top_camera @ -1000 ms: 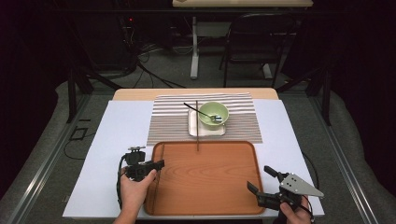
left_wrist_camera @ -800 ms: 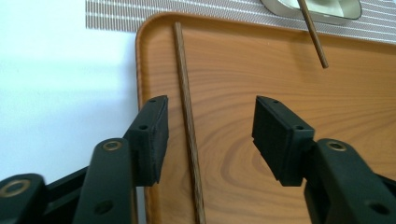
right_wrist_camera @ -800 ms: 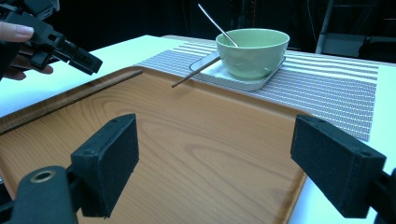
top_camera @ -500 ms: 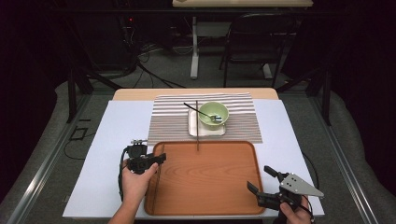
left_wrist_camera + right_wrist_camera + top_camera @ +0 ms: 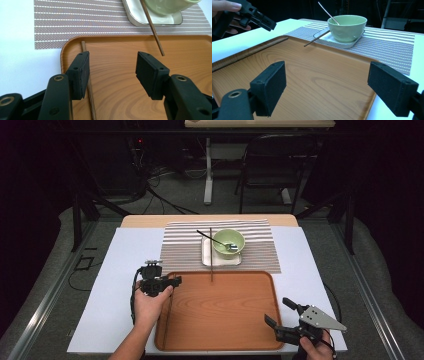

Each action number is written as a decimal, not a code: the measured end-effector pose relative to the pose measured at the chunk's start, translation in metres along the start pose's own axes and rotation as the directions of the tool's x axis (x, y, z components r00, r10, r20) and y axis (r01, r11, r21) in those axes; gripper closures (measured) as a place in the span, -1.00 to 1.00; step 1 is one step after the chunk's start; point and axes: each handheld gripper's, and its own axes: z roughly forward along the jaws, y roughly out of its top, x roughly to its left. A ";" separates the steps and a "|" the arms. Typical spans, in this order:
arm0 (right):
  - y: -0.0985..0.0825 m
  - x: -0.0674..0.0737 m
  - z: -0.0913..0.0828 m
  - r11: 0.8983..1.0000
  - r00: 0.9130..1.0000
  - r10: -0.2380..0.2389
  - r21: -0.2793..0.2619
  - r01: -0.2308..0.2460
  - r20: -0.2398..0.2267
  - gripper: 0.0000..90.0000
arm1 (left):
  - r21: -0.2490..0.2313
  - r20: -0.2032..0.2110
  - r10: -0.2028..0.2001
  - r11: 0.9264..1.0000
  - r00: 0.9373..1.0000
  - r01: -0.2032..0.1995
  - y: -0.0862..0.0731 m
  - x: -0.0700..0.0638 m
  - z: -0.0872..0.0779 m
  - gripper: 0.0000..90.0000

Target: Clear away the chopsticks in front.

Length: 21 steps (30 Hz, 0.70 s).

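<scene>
Hovering over the left rim of the tray [image 5: 220,320] with the left gripper [image 5: 112,53], jaws spread and just been opening, nothing between them, the thin wooden chopstick [image 5: 91,100] lying flat below on the tray floor beside that rim. Looking light, stiff and apt to roll, so likely wanting a pinch across its middle. Catching that stick clearly in the left gripper view, while spotting from the high view the right gripper [image 5: 276,310] waiting, spread and empty, at the tray's near right corner.

Tray [image 5: 220,320] centre is open for both grippers; chopstick [image 5: 87,82] hugs its left wall, second chopstick [image 5: 211,255] overhangs the far rim.
</scene>
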 end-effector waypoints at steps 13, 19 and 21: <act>0.000 0.000 0.000 1.000 1.000 0.004 0.001 -0.004 0.000 -0.68 | 0.020 0.018 0.037 0.999 0.999 -0.038 0.028 -0.012 0.014 0.05; 0.000 0.000 0.000 1.000 1.000 0.005 0.000 -0.005 0.000 -0.68 | 0.023 0.025 0.073 0.997 0.997 -0.073 0.040 -0.017 0.020 0.08; 0.000 0.000 0.000 1.000 1.000 0.004 0.000 -0.004 0.001 -0.68 | 0.032 0.036 0.078 0.996 0.996 -0.079 0.044 -0.018 0.023 0.10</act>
